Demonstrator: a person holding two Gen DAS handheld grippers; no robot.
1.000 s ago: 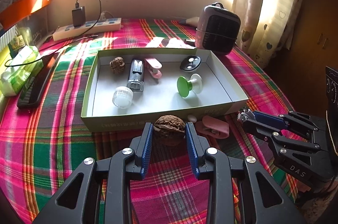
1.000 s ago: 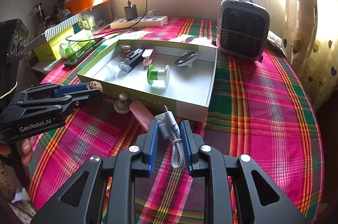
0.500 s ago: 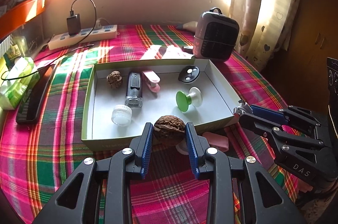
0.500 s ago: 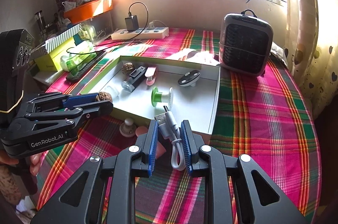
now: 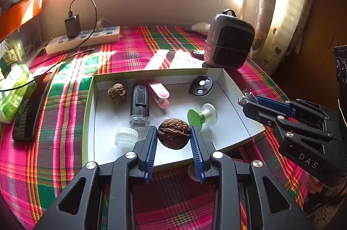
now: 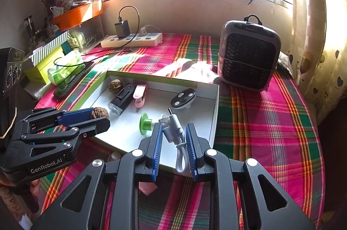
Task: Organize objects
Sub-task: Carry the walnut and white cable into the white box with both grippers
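My left gripper (image 5: 173, 129) is shut on a brown walnut (image 5: 173, 137) and holds it above the front part of the shallow white box (image 5: 151, 73). My right gripper (image 6: 174, 127) is shut on a looped white USB cable (image 6: 181, 157), just over the box's front right corner (image 6: 215, 113). Each gripper shows in the other's view: the right gripper (image 5: 246, 100) beside the box's right wall, the left gripper (image 6: 98, 117) with its walnut (image 6: 100, 113) at the left. Inside the box lie a second walnut (image 5: 117, 93), a black stamp-like block (image 5: 139, 104), a pink clip (image 5: 159, 94), a black disc (image 5: 201, 85), a green-and-white spool (image 5: 201, 115) and a clear cap (image 5: 126, 136).
A grey heater (image 6: 248, 56) stands behind the box on the plaid cloth. A power strip (image 5: 84, 39) with a charger lies by the wall. A black slab (image 5: 30, 108) and a green tissue pack (image 5: 15, 89) lie at the left. A pink item (image 6: 147, 187) lies before the box.
Both grippers have moved forward from in front of the box to over its front edge, each keeping its hold. The walnut and the cable now hang above the box floor.
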